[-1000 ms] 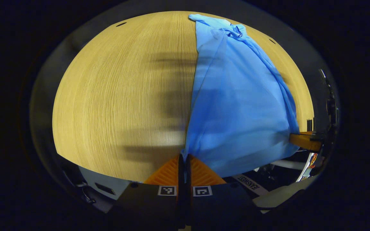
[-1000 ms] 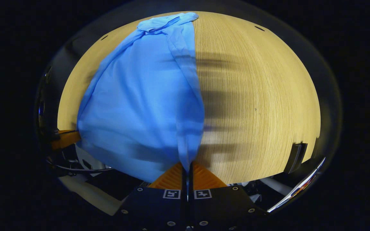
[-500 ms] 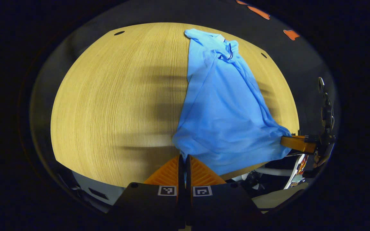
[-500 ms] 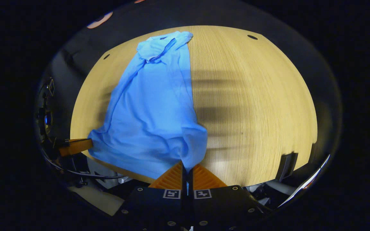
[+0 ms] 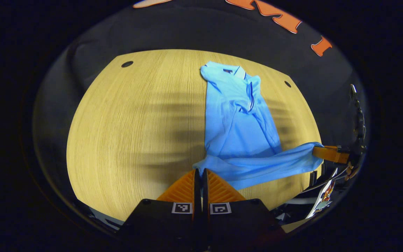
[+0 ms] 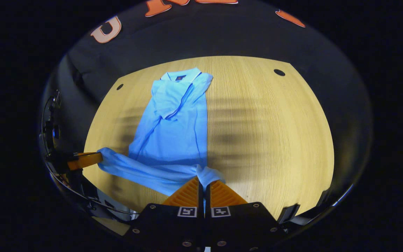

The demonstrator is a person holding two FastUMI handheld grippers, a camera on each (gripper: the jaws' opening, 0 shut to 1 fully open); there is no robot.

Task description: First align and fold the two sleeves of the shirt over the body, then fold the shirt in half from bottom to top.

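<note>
Shirt (image 5: 238, 129) hem lifted farther back (label unreadable), both grippers clamped

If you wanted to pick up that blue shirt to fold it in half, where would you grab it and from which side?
By the two bottom corners of the hem, from the near table edge. The shirt lies lengthwise, collar far, so lifting the hem carries it toward the collar. Both claws, left and right, are shut on those corners.

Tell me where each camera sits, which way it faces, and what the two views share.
Left gripper view: rides the left gripper, looking across the table toward the collar; the right gripper shows at right.
Right gripper view: rides the right gripper, facing likewise.
Shared: the blue shirt, its bottom hem lifted between both grippers.
</note>
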